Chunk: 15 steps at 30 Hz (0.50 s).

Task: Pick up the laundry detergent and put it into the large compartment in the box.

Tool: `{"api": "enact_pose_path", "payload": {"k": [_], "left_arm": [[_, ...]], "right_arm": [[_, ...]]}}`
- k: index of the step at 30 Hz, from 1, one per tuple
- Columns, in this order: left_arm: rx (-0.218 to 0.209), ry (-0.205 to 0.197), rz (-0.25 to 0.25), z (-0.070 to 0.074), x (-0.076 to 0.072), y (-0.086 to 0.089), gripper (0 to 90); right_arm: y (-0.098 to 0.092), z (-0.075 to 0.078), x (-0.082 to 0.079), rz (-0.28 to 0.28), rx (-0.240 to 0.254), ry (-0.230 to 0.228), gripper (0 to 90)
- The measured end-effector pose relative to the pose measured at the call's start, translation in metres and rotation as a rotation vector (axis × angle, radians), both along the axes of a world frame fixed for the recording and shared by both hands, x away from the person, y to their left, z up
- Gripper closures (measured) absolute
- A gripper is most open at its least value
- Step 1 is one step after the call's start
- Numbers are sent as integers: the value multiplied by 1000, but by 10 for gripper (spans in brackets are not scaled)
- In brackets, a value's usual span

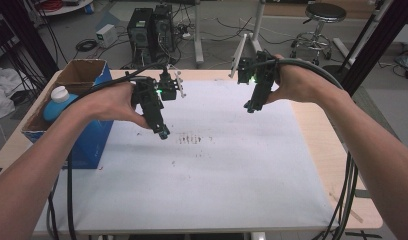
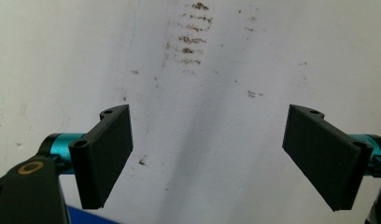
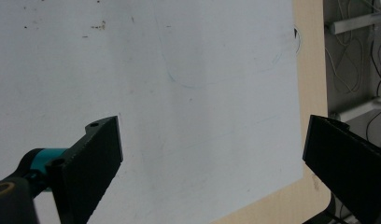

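I am holding 2 grippers above the white sheet [image 1: 202, 170]: left gripper [image 1: 163, 134] gaping wide, empty; right gripper [image 1: 250, 107] gaping wide, empty, nearing the table's far edge.

Bare forearms, no sleeves. Each black claw, left [image 1: 163, 134] and right [image 1: 250, 107], has flat rectangular jaws with screw holes, teal barrels, a green light, thick grey cable.

White sheet [image 1: 217, 170] lies bare — cardboard box [image 1: 87, 75] blocks left.
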<state>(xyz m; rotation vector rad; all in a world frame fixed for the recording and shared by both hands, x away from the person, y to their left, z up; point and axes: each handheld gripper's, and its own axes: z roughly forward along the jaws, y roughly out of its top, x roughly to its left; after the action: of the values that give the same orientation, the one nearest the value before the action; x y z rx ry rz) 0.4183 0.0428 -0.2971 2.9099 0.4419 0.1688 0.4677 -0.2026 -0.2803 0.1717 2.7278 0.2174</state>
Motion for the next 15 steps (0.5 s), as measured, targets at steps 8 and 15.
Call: {"api": "enact_pose_path", "payload": {"k": [8,15], "left_arm": [[9,4,-9,0,-1,-1,161],[5,0,-8,0,-2,0,161]], "right_arm": [[1,0,0,-2,0,0,39],[0,-1,-1,-2,-1,-1,39]]}}
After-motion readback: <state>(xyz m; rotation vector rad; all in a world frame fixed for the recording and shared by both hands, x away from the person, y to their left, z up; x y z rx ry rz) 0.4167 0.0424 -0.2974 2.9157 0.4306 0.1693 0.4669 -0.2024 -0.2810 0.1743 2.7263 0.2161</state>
